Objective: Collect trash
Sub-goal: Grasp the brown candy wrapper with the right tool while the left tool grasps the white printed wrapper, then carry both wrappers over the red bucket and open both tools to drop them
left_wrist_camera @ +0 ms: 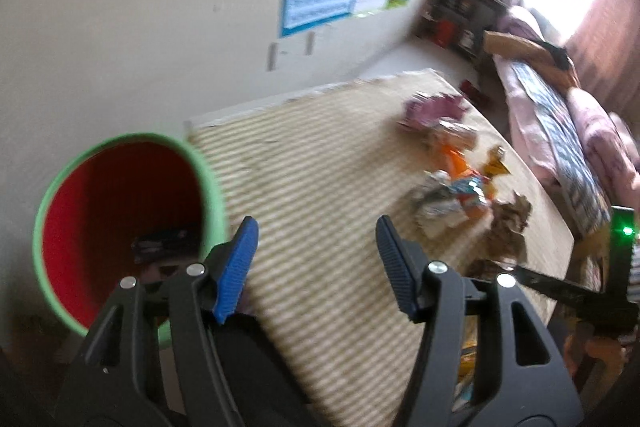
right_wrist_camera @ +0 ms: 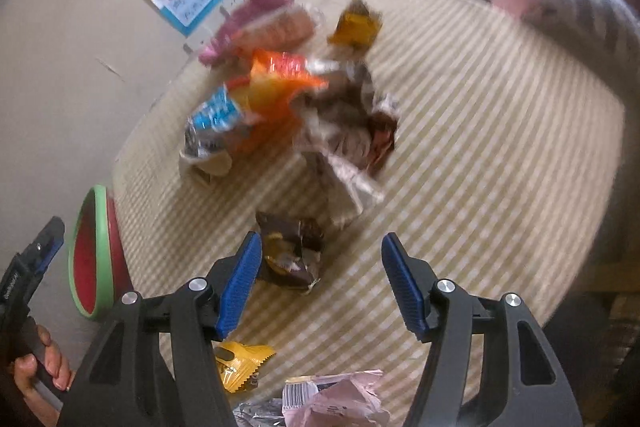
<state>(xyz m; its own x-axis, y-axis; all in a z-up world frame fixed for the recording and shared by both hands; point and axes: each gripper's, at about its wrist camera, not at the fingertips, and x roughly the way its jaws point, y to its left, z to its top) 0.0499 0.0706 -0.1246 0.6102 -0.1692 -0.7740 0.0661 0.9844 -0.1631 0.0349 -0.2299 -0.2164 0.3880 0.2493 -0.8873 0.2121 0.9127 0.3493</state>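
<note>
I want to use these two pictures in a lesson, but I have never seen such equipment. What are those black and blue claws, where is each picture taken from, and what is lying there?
These are hand-held grippers, one per hand, each carrying a camera that looks along its fingers. The left view shows the left gripper, open and empty, beside a green-rimmed red bin. The right view shows the right gripper, also open, above a crumpled dark wrapper. A pile of snack wrappers lies on a striped mat. Nothing is held.

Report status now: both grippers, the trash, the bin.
Left gripper open, empty. Right gripper open over dark wrapper. Bin beside mat. Nothing blocking.
</note>
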